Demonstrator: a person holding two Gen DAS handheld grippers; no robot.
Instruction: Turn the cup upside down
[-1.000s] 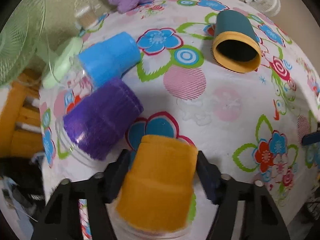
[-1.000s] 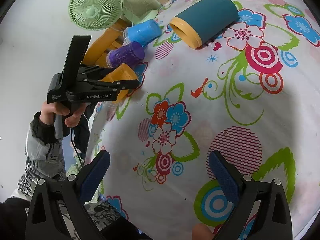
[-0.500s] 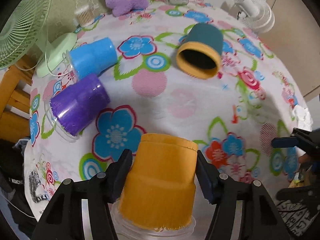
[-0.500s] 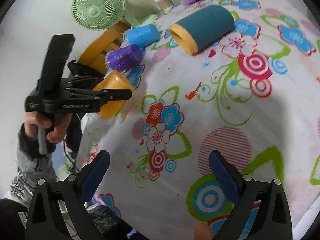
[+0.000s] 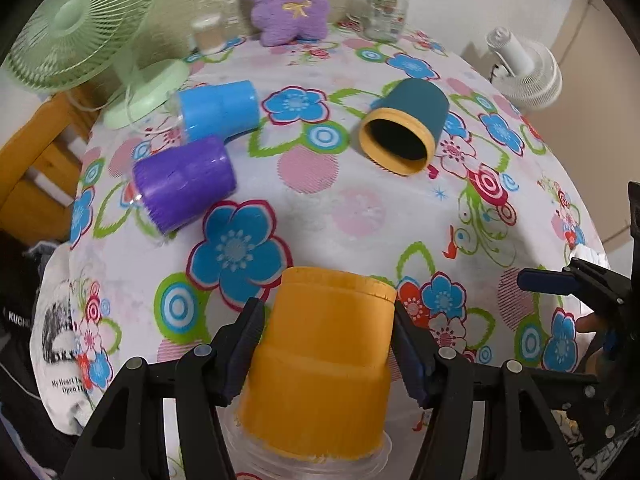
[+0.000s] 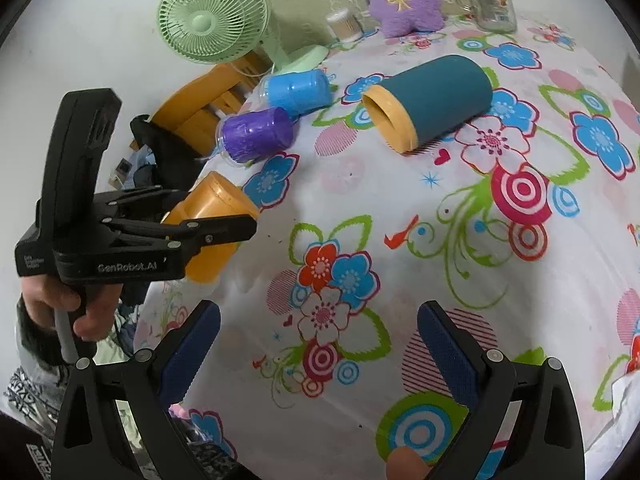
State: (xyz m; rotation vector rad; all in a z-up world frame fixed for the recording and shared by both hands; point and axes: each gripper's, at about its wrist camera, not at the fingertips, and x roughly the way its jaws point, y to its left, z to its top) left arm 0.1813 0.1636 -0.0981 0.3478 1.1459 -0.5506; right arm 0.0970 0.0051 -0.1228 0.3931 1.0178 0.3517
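The left gripper point(image 5: 326, 344) is closed on the orange cup point(image 5: 320, 364), its two padded fingers point(image 5: 244, 354) pressing the cup's opposite sides. From the left wrist camera the cup's closed base points away from the lens and its clear rim sits nearest the camera. From the right wrist camera the same cup point(image 6: 212, 224) hangs at the near left edge of the flowered tablecloth point(image 6: 440, 240), tilted, with the left gripper point(image 6: 224, 232) clamped across it; whether it touches the cloth cannot be told.

The right gripper point(image 6: 320, 354) is spread wide with nothing between its blue pads point(image 6: 444, 350), hovering over the cloth.

Three other cups lie on their sides: a purple cup point(image 5: 186, 182) and a blue cup point(image 5: 218, 110) close together, and a teal cup point(image 5: 404, 126) with a yellow rim, its dark mouth showing nothing inside. A glass jar point(image 5: 386, 10) stands at the far edge beside a purple plush toy point(image 5: 290, 0).
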